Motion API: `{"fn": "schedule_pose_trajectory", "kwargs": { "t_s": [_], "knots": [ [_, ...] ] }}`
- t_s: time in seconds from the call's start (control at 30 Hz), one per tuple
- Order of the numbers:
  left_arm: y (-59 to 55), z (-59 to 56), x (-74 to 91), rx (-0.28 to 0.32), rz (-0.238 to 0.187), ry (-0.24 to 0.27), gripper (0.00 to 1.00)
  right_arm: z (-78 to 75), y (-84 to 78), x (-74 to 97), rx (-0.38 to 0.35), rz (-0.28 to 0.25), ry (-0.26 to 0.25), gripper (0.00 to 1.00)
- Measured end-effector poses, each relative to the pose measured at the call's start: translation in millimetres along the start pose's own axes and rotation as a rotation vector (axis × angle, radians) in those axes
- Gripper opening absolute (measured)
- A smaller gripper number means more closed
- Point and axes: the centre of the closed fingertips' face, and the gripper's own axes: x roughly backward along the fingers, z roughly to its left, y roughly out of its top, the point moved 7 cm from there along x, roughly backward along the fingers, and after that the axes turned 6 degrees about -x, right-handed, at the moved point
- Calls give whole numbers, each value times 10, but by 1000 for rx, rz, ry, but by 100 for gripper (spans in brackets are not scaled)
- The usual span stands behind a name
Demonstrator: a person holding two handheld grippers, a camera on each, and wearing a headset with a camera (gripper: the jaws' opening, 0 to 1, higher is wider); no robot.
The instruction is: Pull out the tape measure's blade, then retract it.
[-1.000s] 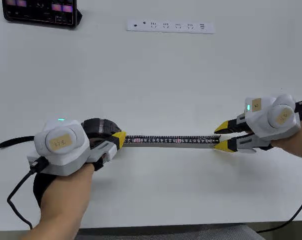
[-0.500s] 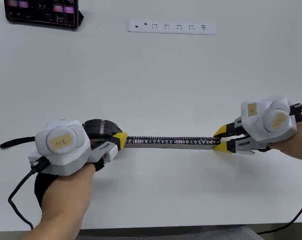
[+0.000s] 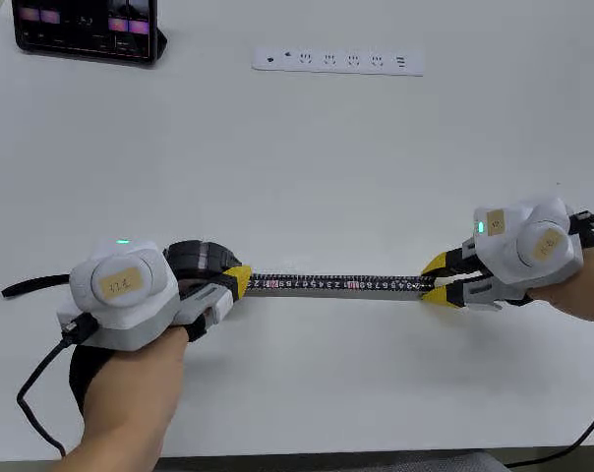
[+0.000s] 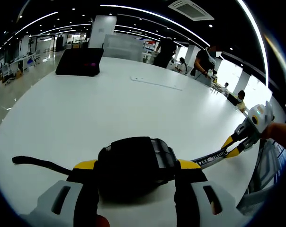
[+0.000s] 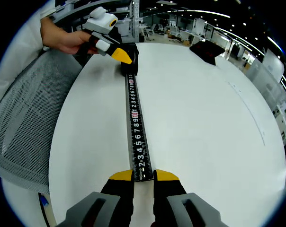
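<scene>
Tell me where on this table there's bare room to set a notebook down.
Widest bare patch: the table between the power strip and the blade. A narrower strip lies between the blade and the near edge. Crowded along the line where the left gripper clamps the tape measure case and the right gripper pinches the blade's end.

Right tool (image 3: 437,280) has been squeezed in a bit tighter on the blade (image 3: 336,284) tip between its jaws, and rolled slightly too.
</scene>
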Motion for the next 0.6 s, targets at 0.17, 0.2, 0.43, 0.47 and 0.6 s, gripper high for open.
{"fn": "schedule_pose_trajectory", "kwargs": {
  "t_s": [0.17, 0.2, 0.43, 0.47, 0.6],
  "knots": [
    [-5, -2, 3, -15, -6, 0, 60, -9, 1, 0, 6, 2, -2, 11],
    [-3, -1, 2, -16, -2, -1, 60, -8, -1, 0, 5, 2, -1, 11],
    [-6, -8, 14, -28, 7, -1, 58, -7, 3, 2, 5, 5, 0, 11],
    [-3, -2, 10, -26, 8, -2, 58, -7, 3, 2, 3, 6, 1, 11],
    [-1, -3, 13, -25, 10, -8, 58, -10, 3, 3, -3, 3, 4, 11]
  ]
}}
